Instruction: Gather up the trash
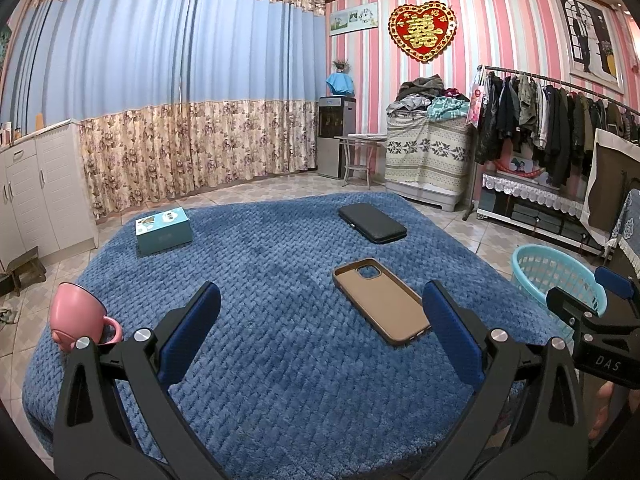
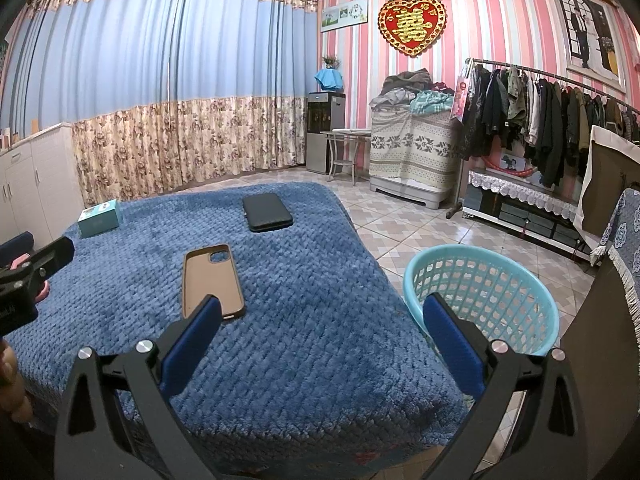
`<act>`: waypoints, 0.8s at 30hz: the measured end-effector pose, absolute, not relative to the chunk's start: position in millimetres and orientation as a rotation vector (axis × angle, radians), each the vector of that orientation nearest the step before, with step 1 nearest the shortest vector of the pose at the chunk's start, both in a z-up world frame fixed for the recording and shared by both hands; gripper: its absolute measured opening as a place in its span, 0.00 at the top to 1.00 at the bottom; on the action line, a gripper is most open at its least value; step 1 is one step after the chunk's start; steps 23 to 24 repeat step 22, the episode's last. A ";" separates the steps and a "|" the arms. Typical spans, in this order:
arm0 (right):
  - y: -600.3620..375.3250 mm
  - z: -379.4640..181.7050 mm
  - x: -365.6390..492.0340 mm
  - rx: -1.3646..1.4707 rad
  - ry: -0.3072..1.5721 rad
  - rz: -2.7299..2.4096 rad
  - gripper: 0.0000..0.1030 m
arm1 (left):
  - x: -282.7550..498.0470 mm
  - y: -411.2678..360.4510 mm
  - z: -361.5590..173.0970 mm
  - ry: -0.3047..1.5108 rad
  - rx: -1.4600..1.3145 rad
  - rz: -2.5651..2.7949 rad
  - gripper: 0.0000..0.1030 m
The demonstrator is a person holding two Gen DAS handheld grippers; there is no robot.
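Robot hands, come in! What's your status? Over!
Left gripper open, empty; right gripper open, empty. No obvious trash: phone case, black wallet, teal box, pink cup on blanket. Basket beside bed, path clear.

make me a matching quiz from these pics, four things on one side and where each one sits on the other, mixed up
Things:
1. pink cup
2. teal box
3. black case
4. turquoise basket

Places:
A. on the tiled floor beside the blue blanket
B. far left part of the blanket, towards the curtains
C. near left edge of the blanket, tipped over
D. far right part of the blanket, beyond the brown phone case

Pairs: 1-C, 2-B, 3-D, 4-A
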State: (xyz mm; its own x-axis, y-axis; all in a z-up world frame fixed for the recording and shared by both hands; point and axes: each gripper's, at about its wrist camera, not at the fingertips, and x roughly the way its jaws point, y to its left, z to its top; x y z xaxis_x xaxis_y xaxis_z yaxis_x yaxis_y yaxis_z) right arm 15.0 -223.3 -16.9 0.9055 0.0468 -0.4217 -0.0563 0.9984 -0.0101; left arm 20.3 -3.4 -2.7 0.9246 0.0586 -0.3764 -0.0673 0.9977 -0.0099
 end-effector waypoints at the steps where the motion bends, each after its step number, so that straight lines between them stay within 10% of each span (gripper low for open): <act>1: -223.6 -16.5 15.3 -0.022 0.435 0.053 0.04 | 20.6 -3.5 -2.8 0.385 -0.023 0.064 0.05; 24: -222.5 -18.2 14.7 -0.022 0.435 0.053 0.04 | 23.4 -0.7 -0.9 0.388 -0.026 0.057 0.05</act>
